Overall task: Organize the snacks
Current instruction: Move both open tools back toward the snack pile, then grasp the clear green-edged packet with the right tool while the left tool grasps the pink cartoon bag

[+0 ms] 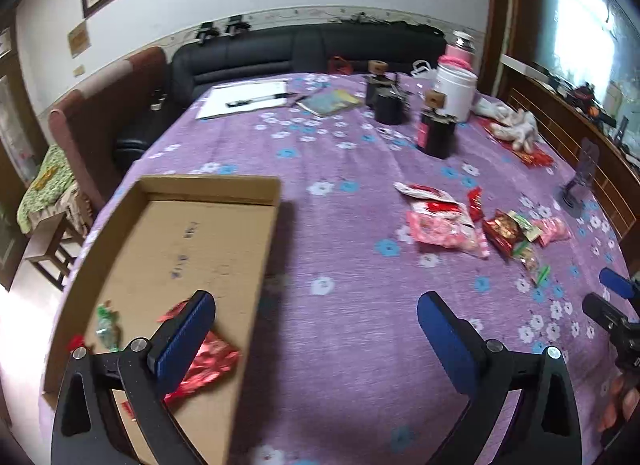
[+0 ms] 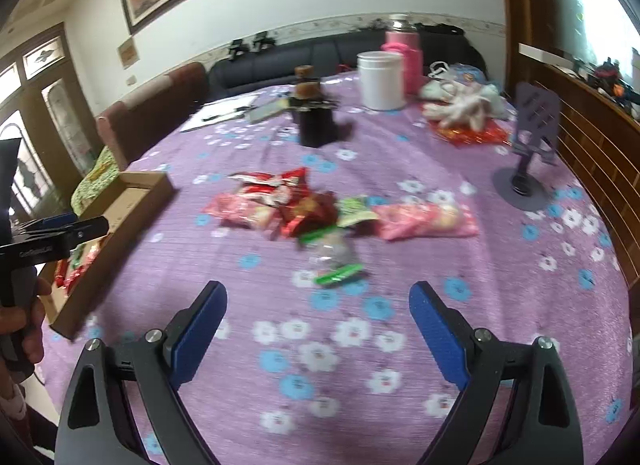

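Both the left gripper (image 1: 316, 317) and right gripper (image 2: 318, 307) gape empty. Snack packets (image 2: 304, 209) right of the box (image 1: 200, 233) look light, crinkly, slippery; pinch an edge.

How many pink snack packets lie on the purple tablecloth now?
2. The left pink packet lies at the left end of the snack pile; the right pink packet lies at its right end. Others may be hidden under the pile.
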Action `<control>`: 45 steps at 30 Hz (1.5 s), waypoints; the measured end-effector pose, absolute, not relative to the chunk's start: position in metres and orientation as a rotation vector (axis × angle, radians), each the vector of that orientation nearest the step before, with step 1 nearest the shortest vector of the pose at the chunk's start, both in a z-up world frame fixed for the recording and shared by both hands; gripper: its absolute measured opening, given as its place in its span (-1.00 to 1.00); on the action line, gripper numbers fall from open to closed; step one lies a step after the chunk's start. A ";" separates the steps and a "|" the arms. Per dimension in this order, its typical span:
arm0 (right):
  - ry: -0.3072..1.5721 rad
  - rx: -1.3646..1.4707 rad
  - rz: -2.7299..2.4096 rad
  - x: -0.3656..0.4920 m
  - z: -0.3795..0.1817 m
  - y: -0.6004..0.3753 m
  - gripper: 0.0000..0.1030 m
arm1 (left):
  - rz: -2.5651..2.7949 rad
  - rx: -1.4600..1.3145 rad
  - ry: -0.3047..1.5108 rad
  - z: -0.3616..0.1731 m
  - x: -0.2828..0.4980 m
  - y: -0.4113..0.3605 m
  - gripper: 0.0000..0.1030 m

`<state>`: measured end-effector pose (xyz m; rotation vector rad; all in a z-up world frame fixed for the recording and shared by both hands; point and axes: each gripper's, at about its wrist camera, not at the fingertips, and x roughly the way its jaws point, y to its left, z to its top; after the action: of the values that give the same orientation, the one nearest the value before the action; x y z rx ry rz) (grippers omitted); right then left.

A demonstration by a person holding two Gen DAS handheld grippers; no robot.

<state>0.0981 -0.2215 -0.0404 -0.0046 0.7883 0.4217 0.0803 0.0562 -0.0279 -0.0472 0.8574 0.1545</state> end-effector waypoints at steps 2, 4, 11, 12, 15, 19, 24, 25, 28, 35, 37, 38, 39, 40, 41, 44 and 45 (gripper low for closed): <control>0.789 -0.012 0.414 0.102 -0.043 -0.227 0.79 | 0.116 -0.026 0.863 -0.032 0.087 0.045 0.98; 0.785 -0.032 0.416 0.105 -0.045 -0.231 0.79 | 0.075 0.007 0.860 -0.034 0.091 0.034 0.98; 0.785 -0.097 0.511 0.124 -0.051 -0.226 0.78 | -0.114 0.171 0.859 -0.042 0.129 -0.004 0.98; 0.790 -0.103 0.533 0.128 -0.051 -0.223 0.78 | -0.135 0.187 0.853 -0.042 0.136 -0.008 0.98; 0.800 -0.129 0.587 0.138 -0.053 -0.215 0.78 | -0.200 0.238 0.863 -0.046 0.156 -0.022 0.98; 0.812 -0.140 0.632 0.150 -0.058 -0.207 0.78 | -0.318 0.262 0.887 -0.053 0.177 -0.038 0.98; 0.833 -0.111 0.662 0.161 -0.063 -0.205 0.78 | -0.417 0.295 0.925 -0.064 0.193 -0.050 0.96; 0.834 -0.111 0.663 0.163 -0.064 -0.205 0.78 | -0.433 0.303 0.942 -0.068 0.196 -0.051 0.95; 0.837 -0.105 0.670 0.164 -0.065 -0.206 0.78 | -0.449 0.316 1.013 -0.083 0.205 -0.053 0.88; 0.834 -0.099 0.670 0.166 -0.066 -0.209 0.75 | -0.480 0.278 1.071 -0.090 0.197 -0.050 0.80; 0.835 -0.096 0.672 0.168 -0.065 -0.208 0.67 | -0.484 0.285 1.080 -0.091 0.190 -0.052 0.80; 0.837 -0.096 0.673 0.168 -0.065 -0.208 0.59 | -0.476 0.283 1.085 -0.091 0.189 -0.053 0.80; 0.840 -0.094 0.675 0.170 -0.066 -0.207 0.48 | -0.468 0.270 1.092 -0.091 0.189 -0.052 0.80; 0.846 -0.091 0.678 0.171 -0.066 -0.205 0.41 | -0.461 0.241 1.098 -0.089 0.190 -0.049 0.80; 0.854 -0.091 0.676 0.173 -0.068 -0.204 0.29 | -0.457 0.211 1.105 -0.088 0.192 -0.046 0.80; 0.879 -0.101 0.663 0.178 -0.073 -0.199 0.21 | -0.423 0.172 1.093 -0.084 0.199 -0.038 0.80; 0.884 -0.102 0.662 0.179 -0.075 -0.198 0.21 | -0.422 0.171 1.083 -0.082 0.201 -0.037 0.80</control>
<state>0.1786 -0.1980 -0.0747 -0.1024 0.8839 0.6621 0.2010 -0.0369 -0.0825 0.1712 1.0833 -0.4217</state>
